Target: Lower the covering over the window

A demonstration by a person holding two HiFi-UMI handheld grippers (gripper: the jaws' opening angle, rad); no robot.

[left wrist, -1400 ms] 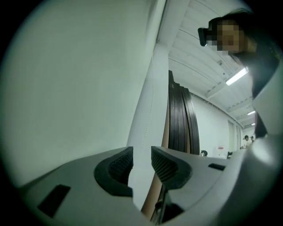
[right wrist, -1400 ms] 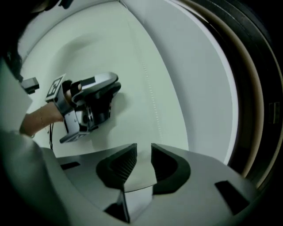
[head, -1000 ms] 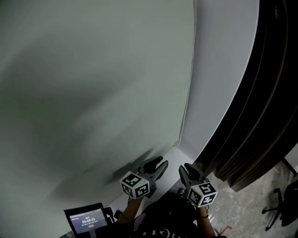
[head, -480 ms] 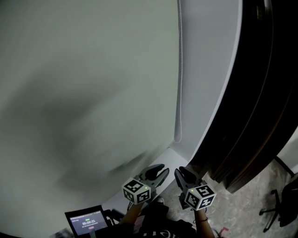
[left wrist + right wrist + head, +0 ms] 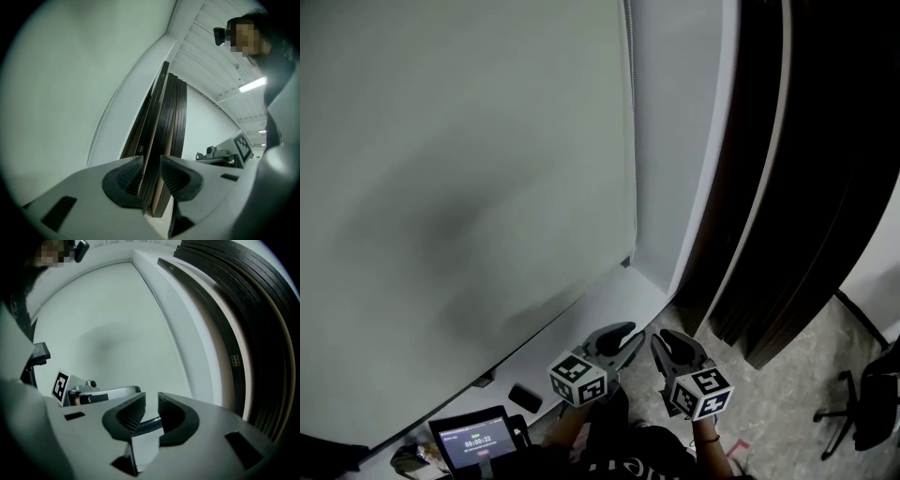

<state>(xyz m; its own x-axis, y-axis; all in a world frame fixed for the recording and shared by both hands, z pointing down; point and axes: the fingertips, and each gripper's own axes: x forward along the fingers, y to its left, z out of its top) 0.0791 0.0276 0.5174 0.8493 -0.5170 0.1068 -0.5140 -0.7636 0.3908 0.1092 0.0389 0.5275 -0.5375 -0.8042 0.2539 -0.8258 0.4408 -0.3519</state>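
Blind (image 5: 469, 169) reaches the sill (image 5: 614, 298), with the chain (image 5: 631, 141) at its right edge. My left tongs (image 5: 623, 339) and right tongs (image 5: 667, 347) are narrowly parted, empty, well clear of it. Risk: I grab the wrong strand and the blind rises again. Since the earlier frame the chain sits further left and more sill shows.

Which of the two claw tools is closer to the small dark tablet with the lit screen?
Left. The left gripper is up and to the right of the small dark tablet with the lit screen in the head view; the right gripper lies farther right, beyond the left one.
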